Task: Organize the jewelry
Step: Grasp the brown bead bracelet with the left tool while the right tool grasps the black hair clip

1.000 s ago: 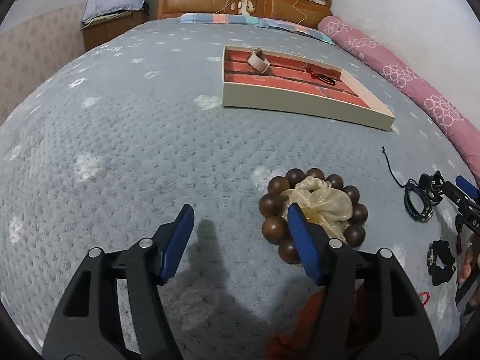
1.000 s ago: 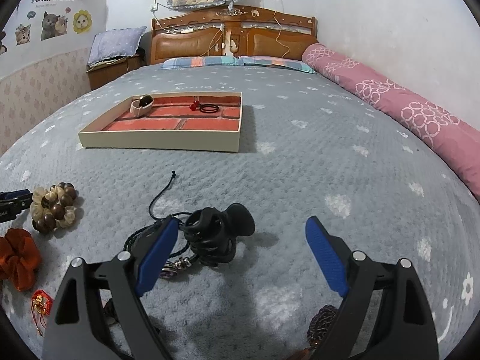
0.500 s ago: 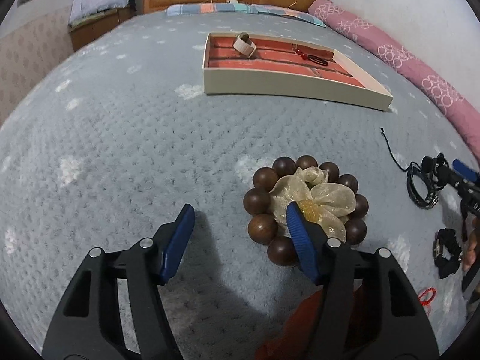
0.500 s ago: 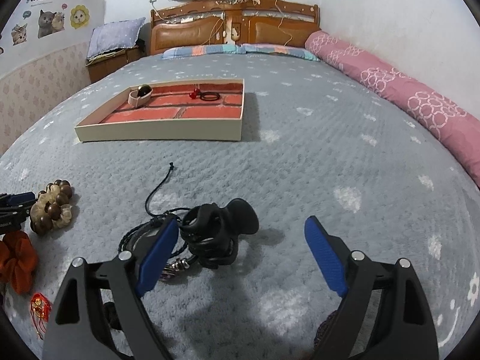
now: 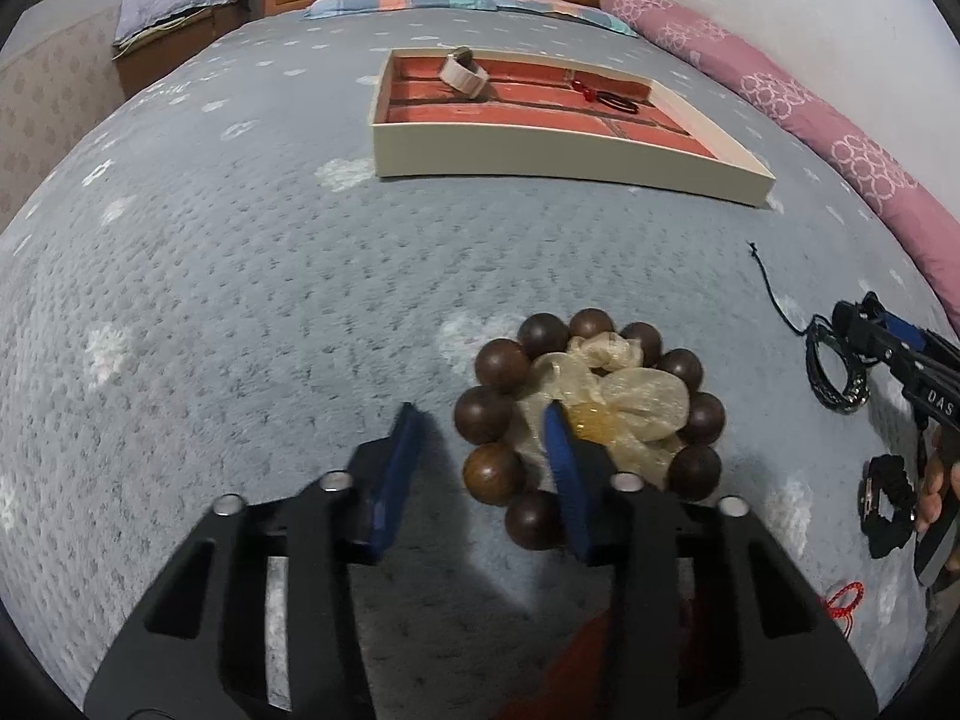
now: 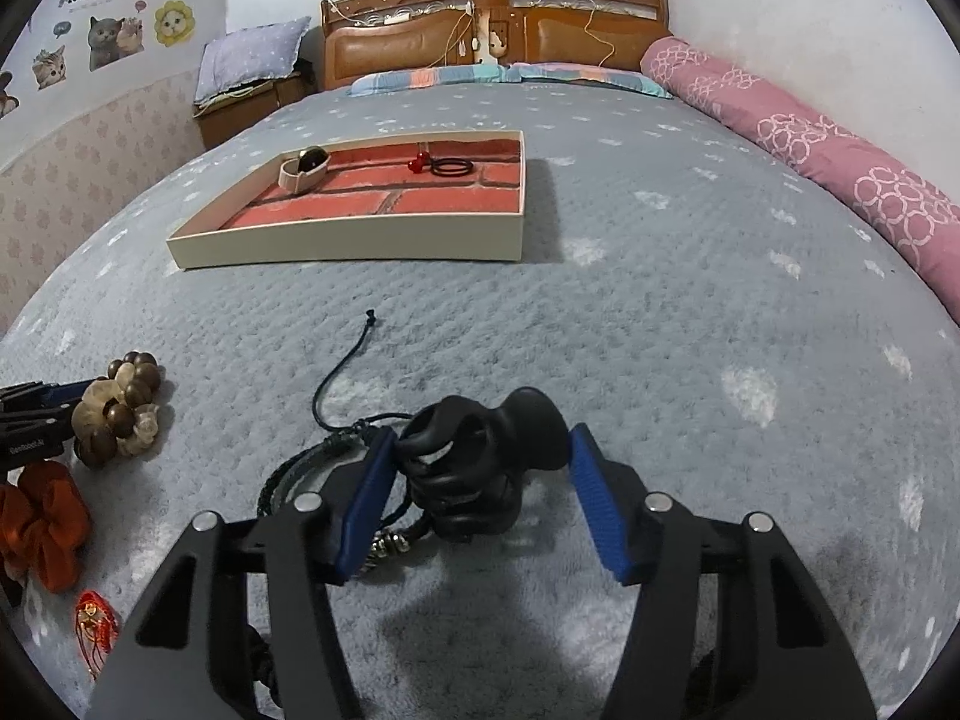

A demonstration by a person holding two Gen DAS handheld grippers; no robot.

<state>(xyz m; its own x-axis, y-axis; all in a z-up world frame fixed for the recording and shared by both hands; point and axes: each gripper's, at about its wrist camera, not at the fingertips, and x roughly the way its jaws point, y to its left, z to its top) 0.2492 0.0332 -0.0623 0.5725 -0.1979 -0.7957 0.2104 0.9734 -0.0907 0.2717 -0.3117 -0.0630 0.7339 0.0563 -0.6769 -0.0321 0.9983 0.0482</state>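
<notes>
A brown wooden bead bracelet with a cream gauze scrunchie inside it lies on the grey blanket. My left gripper is open but narrowed, its jaws straddling the bracelet's left beads, right finger inside the ring. My right gripper is open but narrowed around a black hair claw clip that lies on black cord bracelets. The beige tray with a brick-pattern floor holds a pink watch, red beads and black hair ties.
An orange scrunchie and a red string charm lie at the left. A black scrunchie lies by the right gripper. A pink bolster runs along the right edge, a wooden headboard at the back.
My left gripper moved forward over the bead bracelet and its jaws narrowed around the left beads. My right gripper's jaws narrowed around the black claw clip.
</notes>
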